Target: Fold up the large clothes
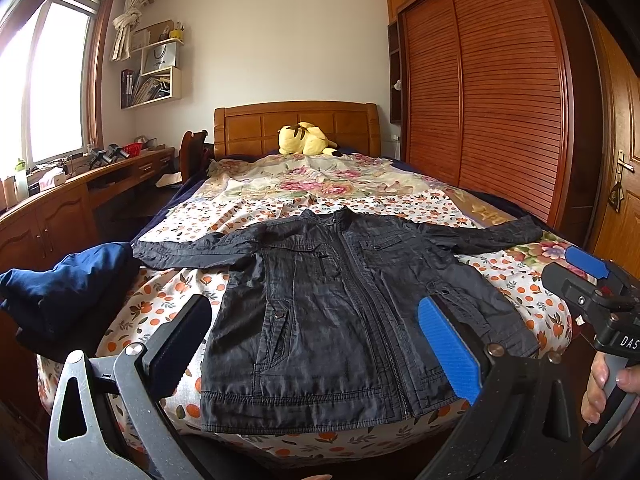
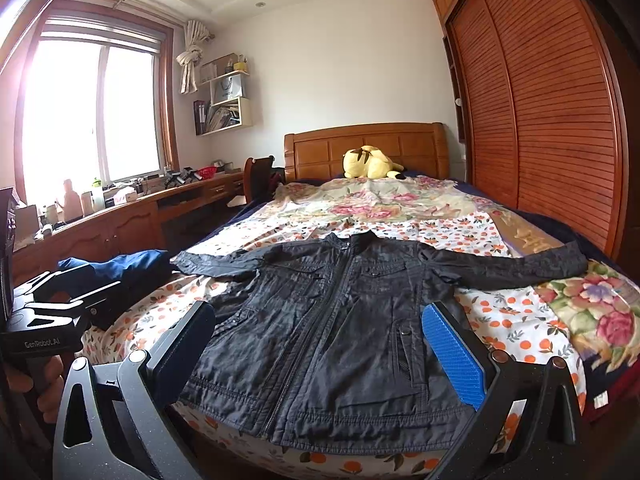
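Your black jacket (image 1: 320, 312) lies flat on the bed (image 1: 520, 292), front up, zipped, both sleeves spread out sideways, hem toward you at the bed's foot edge. Your left gripper (image 1: 316, 344) hangs above the hem with its jaws spread wide, nothing between them. Your right gripper (image 2: 320, 348) is the same: jaws wide apart, holding nothing, over the lower part of the jacket. A folded navy garment (image 1: 68, 284) sits just beside the left sleeve. A yellow plush toy (image 1: 306, 139) rests by the headboard (image 1: 248, 126).
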Demonstrator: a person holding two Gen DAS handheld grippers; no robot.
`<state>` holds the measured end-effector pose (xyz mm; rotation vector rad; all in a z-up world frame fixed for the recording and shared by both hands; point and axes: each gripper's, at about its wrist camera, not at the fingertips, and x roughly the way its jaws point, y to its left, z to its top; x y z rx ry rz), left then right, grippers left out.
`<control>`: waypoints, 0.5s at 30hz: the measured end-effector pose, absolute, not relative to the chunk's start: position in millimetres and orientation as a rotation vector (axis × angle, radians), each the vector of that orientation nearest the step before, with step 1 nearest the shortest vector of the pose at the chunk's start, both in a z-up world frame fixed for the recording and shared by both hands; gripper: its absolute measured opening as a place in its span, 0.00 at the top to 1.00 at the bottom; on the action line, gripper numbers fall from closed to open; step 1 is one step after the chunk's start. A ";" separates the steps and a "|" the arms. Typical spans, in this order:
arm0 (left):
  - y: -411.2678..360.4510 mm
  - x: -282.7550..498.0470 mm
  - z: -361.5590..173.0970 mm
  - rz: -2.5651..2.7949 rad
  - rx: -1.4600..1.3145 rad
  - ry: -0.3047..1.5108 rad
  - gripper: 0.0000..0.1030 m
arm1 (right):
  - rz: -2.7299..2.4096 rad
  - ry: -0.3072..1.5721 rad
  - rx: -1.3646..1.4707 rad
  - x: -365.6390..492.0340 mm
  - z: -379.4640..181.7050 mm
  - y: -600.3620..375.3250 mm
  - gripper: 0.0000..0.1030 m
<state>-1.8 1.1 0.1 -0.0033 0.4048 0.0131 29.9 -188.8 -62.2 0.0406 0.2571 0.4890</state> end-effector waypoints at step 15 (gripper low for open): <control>-2.6 -4.9 10.7 0.011 0.008 0.394 0.00 | 0.486 0.257 0.044 29.3 -61.1 -189.5 0.00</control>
